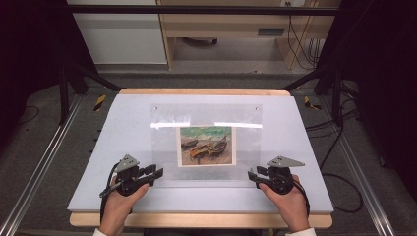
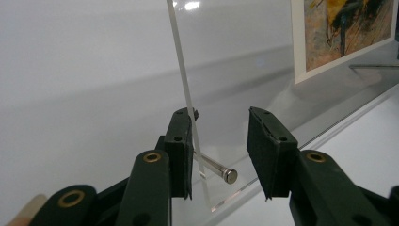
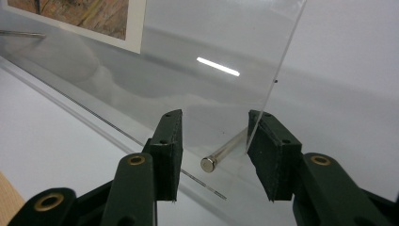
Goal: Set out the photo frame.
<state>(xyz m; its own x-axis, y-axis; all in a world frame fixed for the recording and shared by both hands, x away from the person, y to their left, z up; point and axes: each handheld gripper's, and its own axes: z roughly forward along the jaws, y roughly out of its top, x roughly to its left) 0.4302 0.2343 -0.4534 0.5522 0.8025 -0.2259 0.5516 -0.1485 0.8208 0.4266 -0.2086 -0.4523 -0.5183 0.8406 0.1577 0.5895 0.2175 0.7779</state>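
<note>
A clear acrylic picture frame (image 1: 206, 142) stands near the middle of the white table (image 1: 123, 196), leaning back, with a print of beached boats (image 1: 206, 146) sandwiched in it. The left claw (image 1: 156, 173) sits at the frame's lower left corner and the right claw (image 1: 252, 176) at its lower right, each held in a hand from the near edge. In the left gripper view the left claw (image 2: 220, 150) stands partly open around a metal peg (image 2: 217, 169) that pokes out from the corner of the clear sheet (image 2: 183, 80); the sheet's edge lies against one pad while the other pad is still apart from it. In the right gripper view the right claw (image 3: 214, 153) is likewise half open around its own peg (image 3: 225, 151), with the sheet's edge touching one pad. Neither claw grips anything yet. The likely trouble is uneven closing: if one claw bites before the other, the frame could twist or skid on the smooth table. A pad that catches the thin sheet edge instead of the peg may slip off, tipping the frame backward. Squeezing hard on the sheet could also flex it and loosen the print.
</note>
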